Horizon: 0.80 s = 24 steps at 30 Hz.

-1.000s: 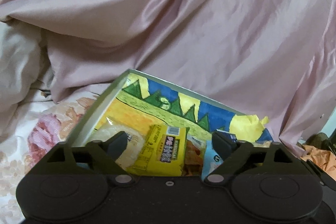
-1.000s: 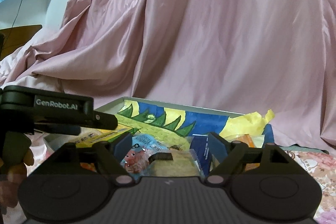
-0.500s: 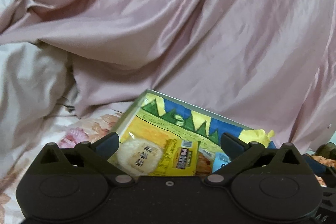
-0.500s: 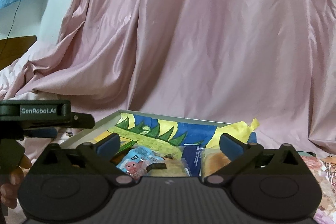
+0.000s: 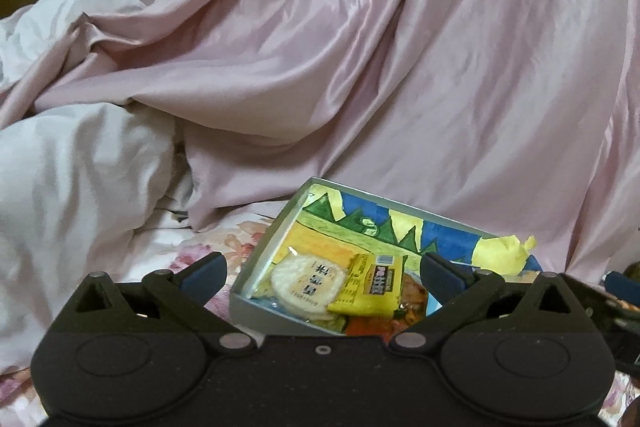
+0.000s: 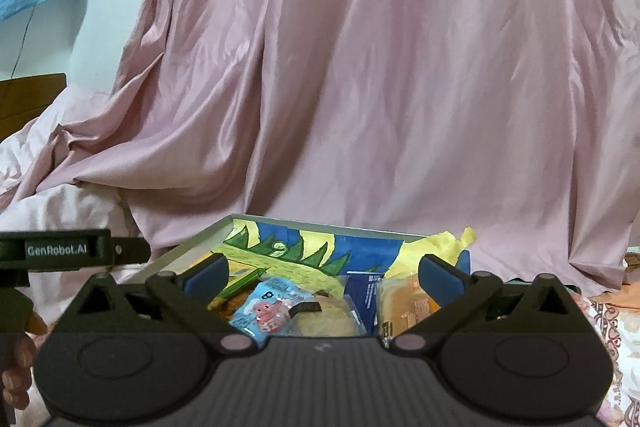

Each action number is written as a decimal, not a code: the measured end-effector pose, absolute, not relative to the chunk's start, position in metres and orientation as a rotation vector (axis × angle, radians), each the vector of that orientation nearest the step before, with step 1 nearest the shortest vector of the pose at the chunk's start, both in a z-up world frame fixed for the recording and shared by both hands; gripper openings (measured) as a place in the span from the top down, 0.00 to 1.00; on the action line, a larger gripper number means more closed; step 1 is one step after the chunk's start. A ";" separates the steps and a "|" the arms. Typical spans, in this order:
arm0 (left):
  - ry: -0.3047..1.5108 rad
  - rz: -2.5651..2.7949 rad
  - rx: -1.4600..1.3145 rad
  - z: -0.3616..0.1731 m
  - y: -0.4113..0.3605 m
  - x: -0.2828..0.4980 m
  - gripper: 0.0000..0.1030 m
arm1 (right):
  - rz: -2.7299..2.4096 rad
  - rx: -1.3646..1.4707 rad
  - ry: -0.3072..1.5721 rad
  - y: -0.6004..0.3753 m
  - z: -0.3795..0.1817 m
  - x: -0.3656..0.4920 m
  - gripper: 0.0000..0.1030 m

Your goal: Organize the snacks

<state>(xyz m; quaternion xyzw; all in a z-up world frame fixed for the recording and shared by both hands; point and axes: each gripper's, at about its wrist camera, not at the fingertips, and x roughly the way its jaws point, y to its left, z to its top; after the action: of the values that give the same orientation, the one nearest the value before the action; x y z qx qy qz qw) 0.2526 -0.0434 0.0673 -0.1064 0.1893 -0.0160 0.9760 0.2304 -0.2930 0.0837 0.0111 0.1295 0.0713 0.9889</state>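
Lying in a shallow box (image 5: 256, 291) on the bed, the snacks are all small sealed packets. In the left wrist view a round rice cracker in clear wrap (image 5: 306, 281) sits at the near left corner of the box, and a yellow packet (image 5: 374, 285) overlaps its right edge. In the right wrist view a light blue packet with a pink cartoon figure (image 6: 266, 309) lies in the middle, with a dark blue packet (image 6: 362, 293) to its right and an orange-brown wrapped snack (image 6: 404, 301) further right. The box has grey walls and a painted lining of green peaks, blue and yellow, with yellow paper (image 6: 440, 245) crumpled up at its far right corner.

These packets are judged light, thin and crinkly, with slick film that can slide between the pads. The rice cracker looks brittle, so it is best pinched gently across its edge or by the wrapper's crimped seam. The puffier packets should give under pressure and are safest taken by a sealed end.

Both pairs of fingers are released and empty. The left gripper (image 5: 322, 273) has spread its jaws wide, and the box sits beyond them with nothing between the pads. The right gripper (image 6: 322, 273) has likewise spread wide, clear of the packets.

Around the box the floral bedsheet (image 5: 208, 251) shows, with a pink satin cover (image 6: 360, 87) heaped behind.
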 end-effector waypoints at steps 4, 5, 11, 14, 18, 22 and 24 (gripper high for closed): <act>0.365 -0.021 -0.202 0.069 -0.040 0.237 0.01 | 0.142 0.027 0.254 -0.293 0.088 0.219 0.00; 0.362 -0.020 -0.197 0.069 -0.040 0.233 0.01 | 0.141 0.029 0.252 -0.293 0.089 0.216 0.00; 0.332 -0.013 -0.148 0.071 -0.041 0.212 0.01 | 0.132 0.041 0.255 -0.294 0.088 0.201 0.00; 0.325 -0.010 -0.135 0.071 -0.040 0.203 0.01 | 0.132 0.044 0.257 -0.293 0.089 0.194 0.00; 0.308 -0.003 -0.124 0.072 -0.039 0.190 0.01 | 0.135 0.043 0.258 -0.292 0.090 0.183 0.00; 0.284 0.000 -0.113 0.073 -0.037 0.174 0.01 | 0.137 0.043 0.256 -0.291 0.093 0.173 0.00; 0.277 0.001 -0.107 0.074 -0.037 0.167 0.01 | 0.140 0.043 0.256 -0.290 0.094 0.167 0.00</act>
<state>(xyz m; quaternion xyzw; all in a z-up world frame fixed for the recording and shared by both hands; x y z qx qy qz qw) 0.1669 -0.0373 0.0735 -0.0532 0.1382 0.0003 0.9890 0.1672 -0.2903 0.0938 0.0216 0.1275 0.0696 0.9892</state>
